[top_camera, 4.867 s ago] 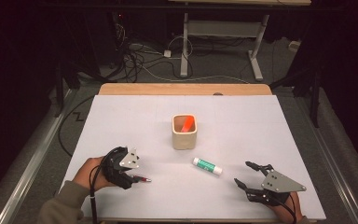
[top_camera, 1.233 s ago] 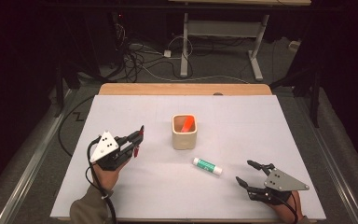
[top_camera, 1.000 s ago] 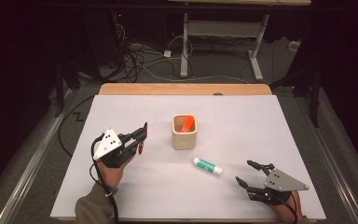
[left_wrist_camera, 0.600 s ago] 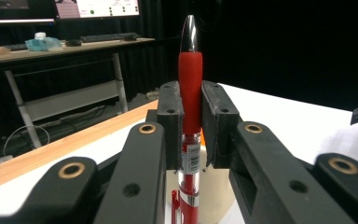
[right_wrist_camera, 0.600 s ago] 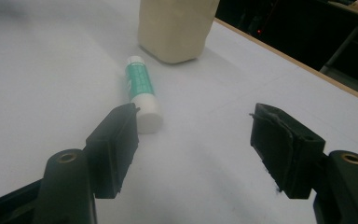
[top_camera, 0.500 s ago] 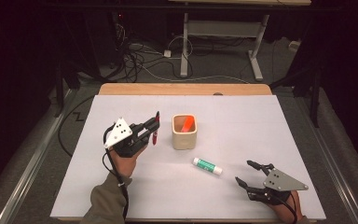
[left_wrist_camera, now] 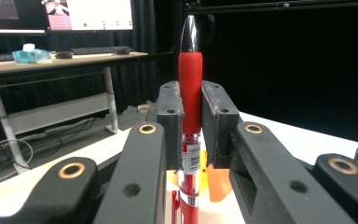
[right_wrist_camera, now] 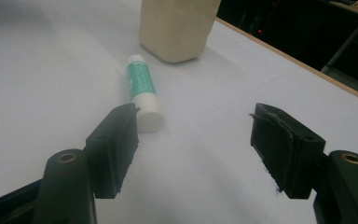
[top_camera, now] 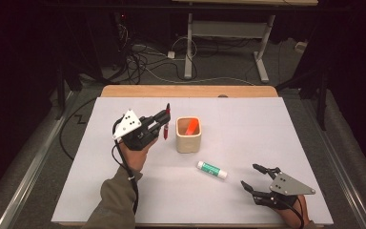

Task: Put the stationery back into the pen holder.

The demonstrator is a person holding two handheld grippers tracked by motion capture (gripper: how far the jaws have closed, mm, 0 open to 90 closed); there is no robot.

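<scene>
Red pen (top_camera: 166, 122) upright, pinched in the closed left claw (top_camera: 163, 119), just left of the cup (top_camera: 188, 135).

The desk (top_camera: 290, 143) has a white top with a wooden strip (top_camera: 186, 91) along its far edge. Beyond it the room is dark, with black curtains (left_wrist_camera: 284, 60). On the grey floor (top_camera: 228, 67) lie tangled cables (top_camera: 138, 57). A white-legged table (top_camera: 224, 33) stands at the far side. Lit monitors (left_wrist_camera: 88, 11) and a keyboard (left_wrist_camera: 100, 49) sit on another table (left_wrist_camera: 51, 58).
</scene>
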